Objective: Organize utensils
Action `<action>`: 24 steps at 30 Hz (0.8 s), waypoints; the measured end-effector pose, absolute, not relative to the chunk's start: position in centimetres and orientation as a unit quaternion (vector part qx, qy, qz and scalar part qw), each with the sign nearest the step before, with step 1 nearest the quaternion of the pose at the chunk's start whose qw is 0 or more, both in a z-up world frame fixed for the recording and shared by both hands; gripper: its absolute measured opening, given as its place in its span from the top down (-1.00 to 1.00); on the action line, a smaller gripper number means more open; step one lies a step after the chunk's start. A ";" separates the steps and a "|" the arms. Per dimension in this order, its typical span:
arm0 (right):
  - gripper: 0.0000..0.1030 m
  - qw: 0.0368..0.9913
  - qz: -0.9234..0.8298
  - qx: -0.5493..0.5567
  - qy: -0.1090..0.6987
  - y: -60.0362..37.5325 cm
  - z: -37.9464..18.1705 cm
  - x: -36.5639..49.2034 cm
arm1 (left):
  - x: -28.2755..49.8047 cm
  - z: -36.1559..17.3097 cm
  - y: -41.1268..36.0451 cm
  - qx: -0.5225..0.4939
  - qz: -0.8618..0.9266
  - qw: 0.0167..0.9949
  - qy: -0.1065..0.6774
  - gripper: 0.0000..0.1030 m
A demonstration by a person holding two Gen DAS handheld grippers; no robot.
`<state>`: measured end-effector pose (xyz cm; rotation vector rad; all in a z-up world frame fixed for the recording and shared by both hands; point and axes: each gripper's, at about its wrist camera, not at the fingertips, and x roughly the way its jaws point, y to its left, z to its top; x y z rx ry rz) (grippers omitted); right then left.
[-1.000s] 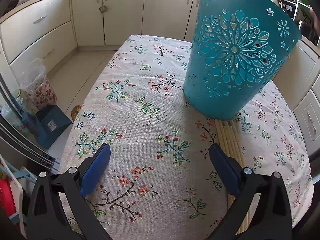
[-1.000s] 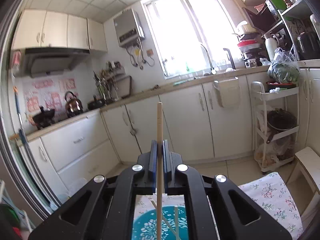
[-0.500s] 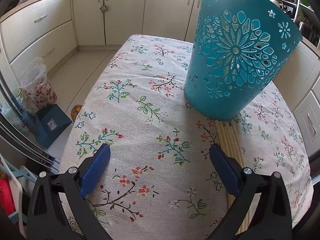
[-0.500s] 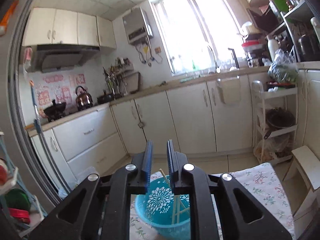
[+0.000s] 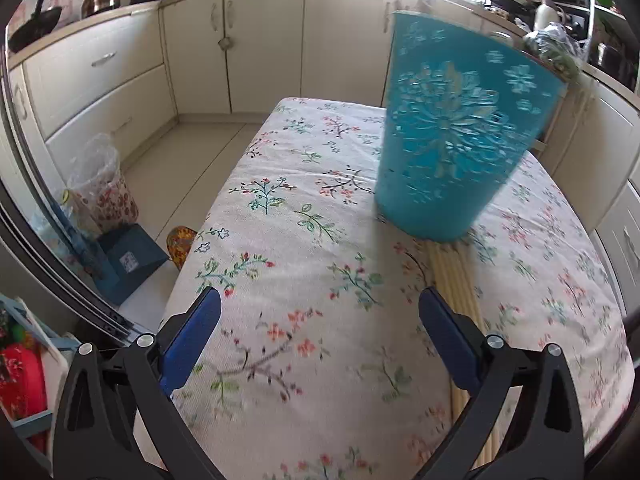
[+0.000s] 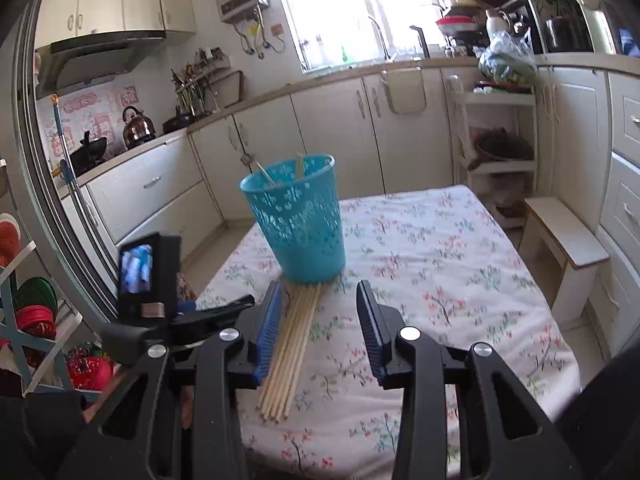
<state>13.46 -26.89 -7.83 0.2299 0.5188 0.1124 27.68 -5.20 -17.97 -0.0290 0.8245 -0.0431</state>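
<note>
Lying flat on the floral tablecloth (image 6: 440, 248), side by side in one bundle: pale wooden chopsticks (image 6: 290, 344), far ends touching the foot of the teal openwork basket (image 6: 298, 224), near ends reaching toward the table's near edge. Showing in the left wrist view as the same chopsticks (image 5: 454, 276), running from under the basket (image 5: 448, 140) down past the right-hand finger. Standing upright in the far-left part of the table: the basket, with two chopsticks (image 6: 299, 165) leaning inside it, tips rising just above the rim.

Hovering above the near part of the bundle: right gripper (image 6: 320, 328), jaws opening, nothing pressed between the blue pads; bundle passing just beside the left-hand pad, not gripped. Hovering near and left of the bundle: left gripper (image 5: 320, 336), jaws standing wide, holding nothing, only cloth between the fingers.

Surrounding the table: cream kitchen cabinets (image 6: 328, 128) along the far wall, a kettle (image 6: 138, 128) on the far-left counter, a white shelf trolley (image 6: 500, 140) at far right.
</note>
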 end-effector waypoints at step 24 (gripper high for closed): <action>-0.06 0.975 0.060 0.098 0.192 -23.8 -5.3 7.7 | 14.8 -9.4 -4.8 0.025 -0.034 0.949 0.311 -0.85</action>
